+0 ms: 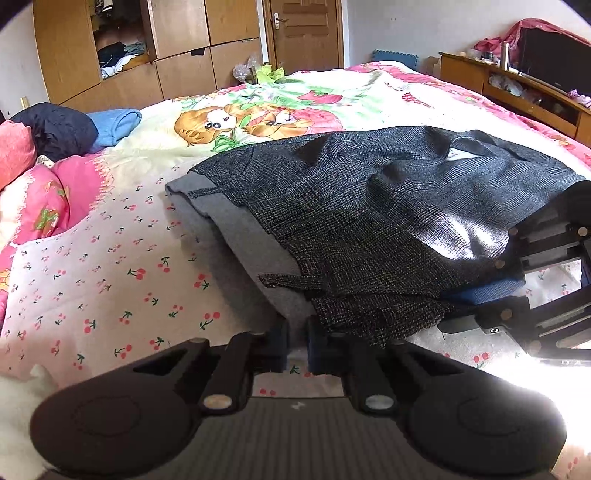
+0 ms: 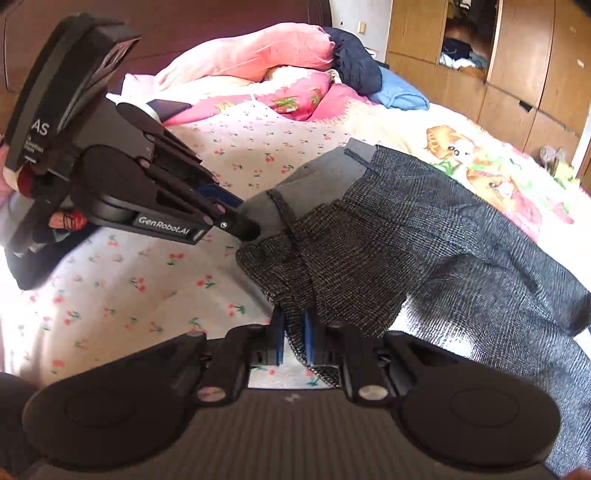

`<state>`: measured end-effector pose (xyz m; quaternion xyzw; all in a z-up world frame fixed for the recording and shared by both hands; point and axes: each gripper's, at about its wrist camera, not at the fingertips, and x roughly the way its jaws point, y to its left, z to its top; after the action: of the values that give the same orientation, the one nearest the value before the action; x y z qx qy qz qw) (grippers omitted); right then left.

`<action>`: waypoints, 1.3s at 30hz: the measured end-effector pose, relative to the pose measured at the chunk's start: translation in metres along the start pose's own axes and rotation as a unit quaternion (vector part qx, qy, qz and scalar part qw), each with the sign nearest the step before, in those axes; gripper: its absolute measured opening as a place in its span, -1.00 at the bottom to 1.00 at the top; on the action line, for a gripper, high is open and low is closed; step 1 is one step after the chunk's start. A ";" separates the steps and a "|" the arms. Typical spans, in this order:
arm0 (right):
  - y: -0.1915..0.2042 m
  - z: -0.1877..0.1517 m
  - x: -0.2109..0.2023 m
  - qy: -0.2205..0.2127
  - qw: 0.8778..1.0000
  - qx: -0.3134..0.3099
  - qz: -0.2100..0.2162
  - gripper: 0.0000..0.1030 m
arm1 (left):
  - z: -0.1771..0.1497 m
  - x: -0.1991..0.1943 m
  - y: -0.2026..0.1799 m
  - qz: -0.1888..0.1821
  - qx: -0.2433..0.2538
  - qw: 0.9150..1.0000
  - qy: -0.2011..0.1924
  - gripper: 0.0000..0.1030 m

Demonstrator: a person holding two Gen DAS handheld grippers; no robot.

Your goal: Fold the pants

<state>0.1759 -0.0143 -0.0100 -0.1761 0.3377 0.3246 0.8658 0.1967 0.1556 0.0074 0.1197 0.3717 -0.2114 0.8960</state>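
Dark grey checked pants [image 1: 369,206] with a plain grey inner waistband [image 1: 236,229] lie partly folded on the bed; they also show in the right wrist view [image 2: 388,229]. My left gripper [image 1: 297,341] sits at the near waistband edge with a narrow gap between its jaws; whether cloth is pinched is unclear. It shows from the side in the right wrist view [image 2: 247,221], tips against the grey waistband. My right gripper [image 2: 293,332] is shut on a checked fold of the pants. It also shows in the left wrist view [image 1: 458,306], under the cloth.
The bed has a cherry-print sheet [image 1: 110,280] and a cartoon quilt [image 1: 258,110]. Pink bedding [image 1: 40,199], a dark garment [image 1: 55,129] and a blue cloth [image 1: 114,123] lie at the left. A wooden wardrobe [image 1: 177,48], door [image 1: 306,29] and side cabinet [image 1: 517,92] stand beyond.
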 end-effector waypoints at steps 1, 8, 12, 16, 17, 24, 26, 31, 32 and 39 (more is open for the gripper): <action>0.003 0.000 -0.006 0.001 1.000 0.002 0.013 -0.78 | -0.002 -0.009 0.001 -0.002 0.002 1.000 0.001 -0.54; 0.051 -0.017 -0.035 0.026 0.995 0.021 0.096 -0.78 | -0.045 -0.066 -0.014 0.019 0.003 0.999 0.050 -0.54; 0.074 -0.033 -0.021 0.051 0.994 0.035 0.096 -0.69 | -0.081 -0.069 -0.019 0.074 -0.013 0.993 0.089 -0.65; 0.064 -0.038 -0.020 0.045 0.991 0.085 0.092 -0.65 | -0.095 -0.072 -0.020 0.097 -0.053 0.990 0.091 -0.65; 0.057 -0.039 -0.035 0.028 0.990 0.103 0.094 -0.67 | -0.091 -0.081 -0.024 0.097 -0.061 0.990 0.078 -0.64; -0.053 -0.099 -0.140 -0.058 0.959 0.272 -0.055 -0.65 | -0.035 -0.084 -0.102 0.045 0.027 0.999 0.004 -0.64; -0.095 -0.132 -0.165 -0.053 0.934 0.330 -0.128 -0.63 | -0.016 -0.059 -0.134 -0.003 0.047 0.999 -0.004 -0.63; -0.189 -0.215 -0.228 -0.075 0.842 0.458 -0.277 -0.47 | 0.036 0.015 -0.214 -0.120 0.103 0.987 -0.012 -0.61; -0.207 -0.230 -0.240 -0.082 0.817 0.485 -0.300 -0.47 | 0.044 0.027 -0.225 -0.136 0.113 0.984 -0.010 -0.61; -0.300 -0.337 -0.291 -0.197 0.640 0.664 -0.333 -0.26 | 0.080 0.056 -0.302 -0.179 0.181 0.967 -0.015 -0.61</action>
<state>0.0577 -0.5382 -0.0199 0.4139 0.2022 -0.2701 0.8455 0.1402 -0.1569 0.0053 0.2081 0.3291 -0.4343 0.8123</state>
